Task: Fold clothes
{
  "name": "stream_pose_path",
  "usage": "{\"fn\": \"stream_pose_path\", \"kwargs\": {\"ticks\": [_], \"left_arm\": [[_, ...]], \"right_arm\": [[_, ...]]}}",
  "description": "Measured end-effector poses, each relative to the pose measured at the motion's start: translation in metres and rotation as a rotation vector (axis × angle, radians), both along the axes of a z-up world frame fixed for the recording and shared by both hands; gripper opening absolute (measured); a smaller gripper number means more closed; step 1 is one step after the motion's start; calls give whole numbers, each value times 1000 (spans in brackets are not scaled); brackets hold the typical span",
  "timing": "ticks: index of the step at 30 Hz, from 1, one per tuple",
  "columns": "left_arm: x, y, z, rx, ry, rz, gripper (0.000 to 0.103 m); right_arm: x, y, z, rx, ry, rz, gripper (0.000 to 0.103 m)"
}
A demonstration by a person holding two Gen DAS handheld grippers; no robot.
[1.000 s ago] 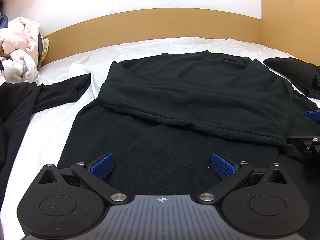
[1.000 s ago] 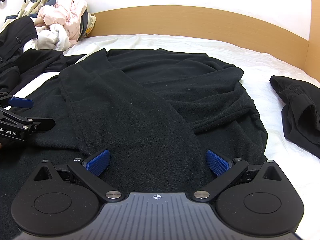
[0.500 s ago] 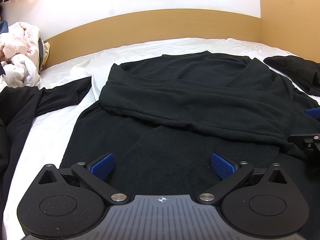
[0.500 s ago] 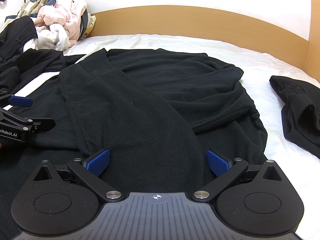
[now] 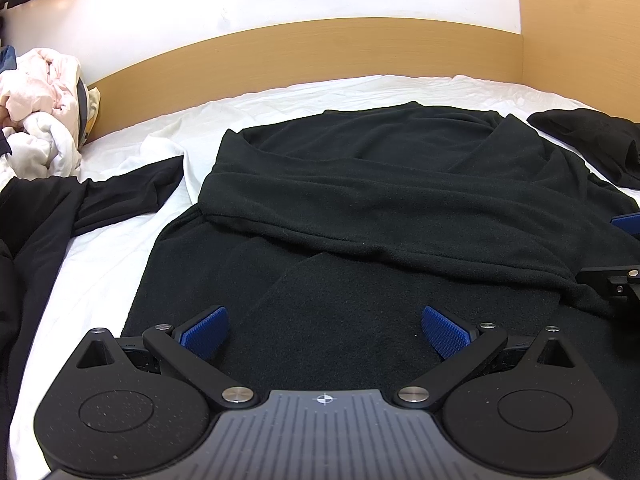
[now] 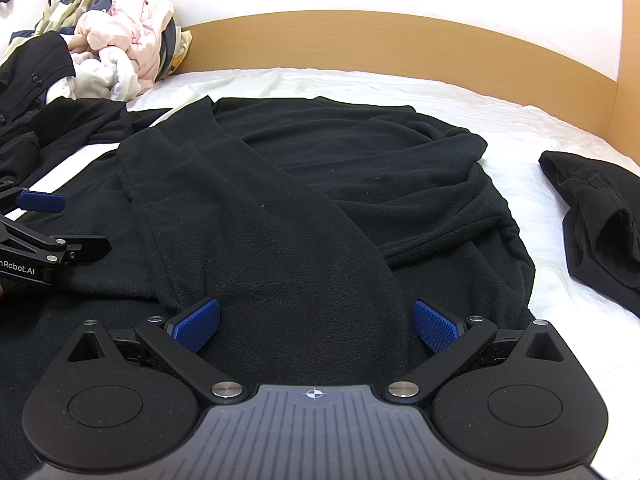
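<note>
Spread across white bed sheet (image 5: 120, 248), soft, limp black fleece garment (image 5: 380, 208), probably light, best pinched at near hem, beneath left gripper (image 5: 324, 330) and right gripper (image 6: 316, 324), both wide, empty.

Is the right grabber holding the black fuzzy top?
No, the right hand-held gripper hangs open above the black fleece top, its blue pads apart.
</note>
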State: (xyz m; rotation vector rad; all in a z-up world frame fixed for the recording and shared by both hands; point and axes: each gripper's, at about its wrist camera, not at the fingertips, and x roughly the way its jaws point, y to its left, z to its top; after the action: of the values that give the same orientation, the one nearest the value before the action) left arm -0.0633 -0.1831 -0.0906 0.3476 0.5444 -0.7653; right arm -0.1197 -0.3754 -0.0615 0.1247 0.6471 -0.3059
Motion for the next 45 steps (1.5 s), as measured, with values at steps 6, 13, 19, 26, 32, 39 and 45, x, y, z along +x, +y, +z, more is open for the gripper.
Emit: {"fn": "stream_pose_path", "kwargs": {"ticks": [6, 13, 19, 26, 32, 39, 45], "left_arm": [[-1, 0, 0, 1, -4, 1, 103], [-3, 0, 0, 4, -8, 2, 103], [-3, 0, 0, 5, -12, 2, 103], [-4, 0, 1, 7, -14, 2, 103], [-4, -1, 1, 9, -17, 3, 103], [-5, -2, 1, 10, -19, 4, 103], [-4, -2, 1, 10, -18, 4, 103]], "right_arm": [[0, 0, 0, 0, 0, 0, 103], [-1, 0, 0, 1, 0, 0, 103], [0, 0, 0, 1, 0, 0, 103], [0, 0, 0, 1, 0, 0, 103], [0, 0, 0, 1, 0, 0, 103], [-1, 0, 0, 1, 0, 0, 103], [-1, 0, 0, 1, 0, 0, 103]]}}
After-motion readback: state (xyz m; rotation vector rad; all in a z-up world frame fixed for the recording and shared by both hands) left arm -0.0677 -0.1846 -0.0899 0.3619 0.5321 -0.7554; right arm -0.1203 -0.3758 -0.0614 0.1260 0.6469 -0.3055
